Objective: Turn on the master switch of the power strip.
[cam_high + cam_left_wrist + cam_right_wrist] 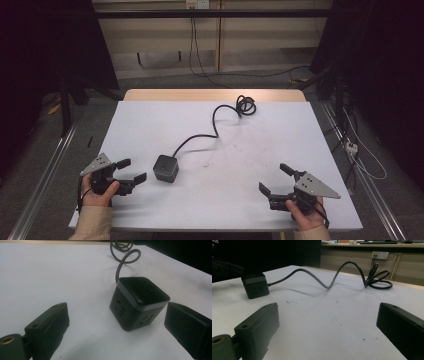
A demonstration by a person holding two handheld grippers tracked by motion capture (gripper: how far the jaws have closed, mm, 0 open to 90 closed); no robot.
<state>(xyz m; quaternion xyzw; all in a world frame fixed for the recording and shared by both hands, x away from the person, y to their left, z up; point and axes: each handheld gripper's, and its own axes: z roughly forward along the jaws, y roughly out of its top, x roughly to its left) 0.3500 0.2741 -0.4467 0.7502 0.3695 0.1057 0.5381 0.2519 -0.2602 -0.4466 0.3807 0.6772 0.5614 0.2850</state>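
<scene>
On the white table, the left gripper sat spread wide just left of the black socket cube; the right gripper gaped empty, well apart.

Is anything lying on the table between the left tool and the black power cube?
No. In the high view a bare strip of white table separates the left tool from the power cube; the left gripper view shows the same.

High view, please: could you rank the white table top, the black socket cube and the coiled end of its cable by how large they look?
1. White table top, by far the largest.
2. Black socket cube.
3. Coiled end of the cable, which looks close to the cube in size; it lies farther from the camera, so that order is unsure.
</scene>
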